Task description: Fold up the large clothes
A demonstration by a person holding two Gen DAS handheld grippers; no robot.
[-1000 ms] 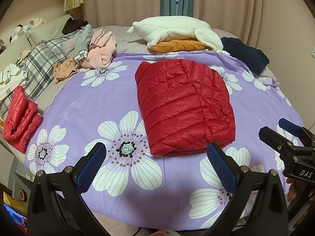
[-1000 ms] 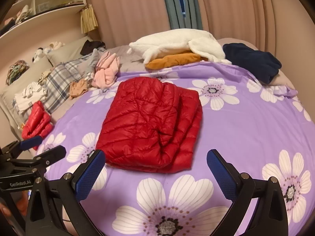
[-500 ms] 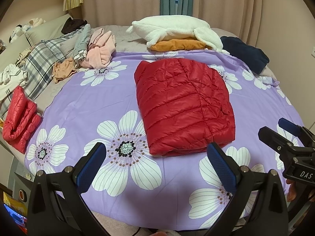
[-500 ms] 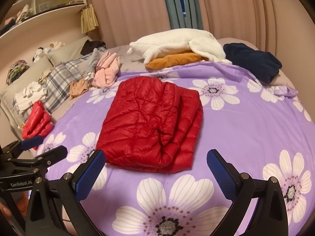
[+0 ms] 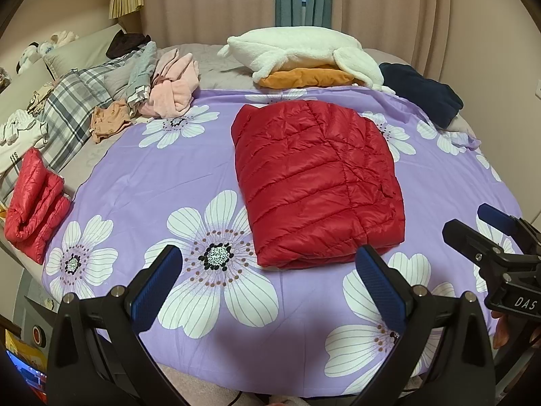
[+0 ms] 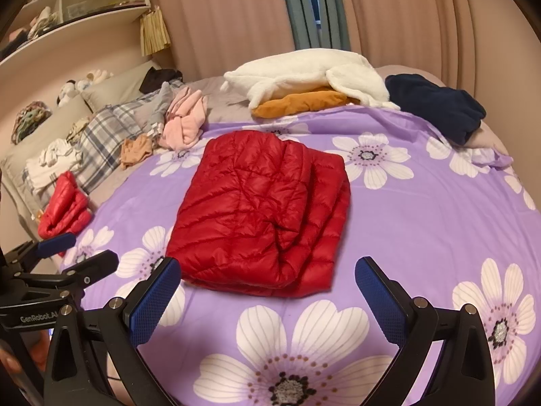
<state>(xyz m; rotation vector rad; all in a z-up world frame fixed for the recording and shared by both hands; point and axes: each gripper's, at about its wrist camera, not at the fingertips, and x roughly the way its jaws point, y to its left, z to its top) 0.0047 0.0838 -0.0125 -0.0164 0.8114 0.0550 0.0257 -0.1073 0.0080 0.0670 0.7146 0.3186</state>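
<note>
A red quilted down jacket [image 5: 318, 179] lies folded into a thick rectangle in the middle of the purple flowered bedspread [image 5: 162, 182]. The right wrist view shows the same jacket [image 6: 263, 213] with its layered folded edges on the right side. My left gripper [image 5: 270, 280] hovers open just short of the jacket's near edge, holding nothing. My right gripper [image 6: 267, 291] is open too, in front of the jacket's near edge, also empty. Each gripper appears at the edge of the other's view, the right gripper [image 5: 487, 233] at the far right and the left gripper [image 6: 77, 253] at the far left.
A second folded red jacket [image 5: 33, 203] lies at the bed's left edge. Loose clothes [image 5: 172, 84] and a plaid pillow [image 5: 67, 108] pile up at the back left. A white fleece [image 5: 304, 50] over an orange garment and a navy garment [image 5: 422, 91] sit at the back.
Almost nothing differs. Both views have drifted very slightly; the jacket lies as it did and both grippers stay open.
</note>
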